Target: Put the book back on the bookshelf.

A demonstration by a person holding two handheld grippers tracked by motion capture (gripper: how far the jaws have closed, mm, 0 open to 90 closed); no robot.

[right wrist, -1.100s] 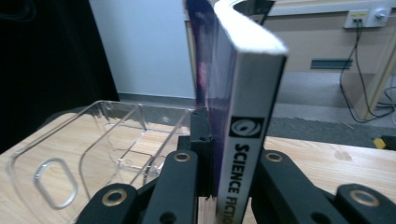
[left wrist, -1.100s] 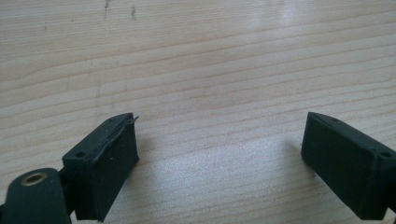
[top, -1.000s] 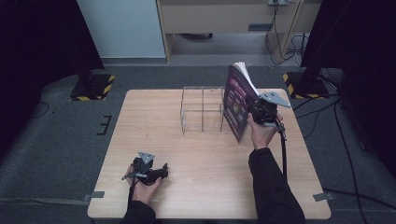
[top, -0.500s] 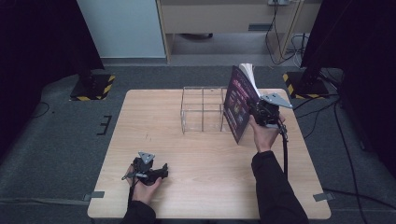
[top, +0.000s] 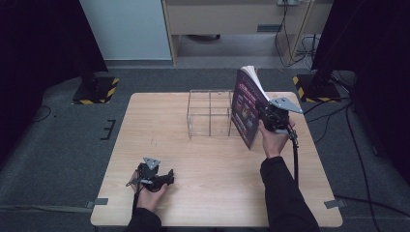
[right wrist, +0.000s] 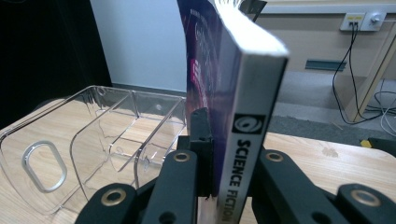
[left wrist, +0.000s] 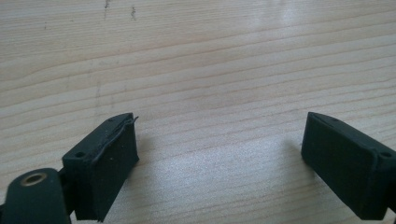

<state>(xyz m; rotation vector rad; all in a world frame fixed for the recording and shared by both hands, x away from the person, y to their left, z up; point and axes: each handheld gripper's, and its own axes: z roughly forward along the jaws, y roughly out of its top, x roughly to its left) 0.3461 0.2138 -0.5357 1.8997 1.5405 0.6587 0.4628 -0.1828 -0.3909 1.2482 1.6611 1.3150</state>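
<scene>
- High view: right gripper (top: 265, 117) is raised above the far right part of the wooden table (top: 203, 193), clamped on a book (top: 246, 104) near its spine.
- Book stands upright on edge, dark purple cover turned toward the left, white page block fanning slightly at the top. It sits just beside the right wall of the clear plastic organizer (top: 209, 113); whether the two touch cannot be told.
- Right gripper view: the right gripper's jaws rise on either side of the book, pads pressed to both covers. Spine faces the camera, white lettering "SCIENCE FICTION" running along it.
- Same view: organizer lies to the left of the book, clear dividers splitting it into compartments, an oval handle cut-out in the near wall.
- Left gripper (top: 167, 176) rests low at the near left of the table, well apart from book and organizer.
- Left gripper view: jaws spread wide, bare wood grain between the pads (left wrist: 112, 161).
</scene>
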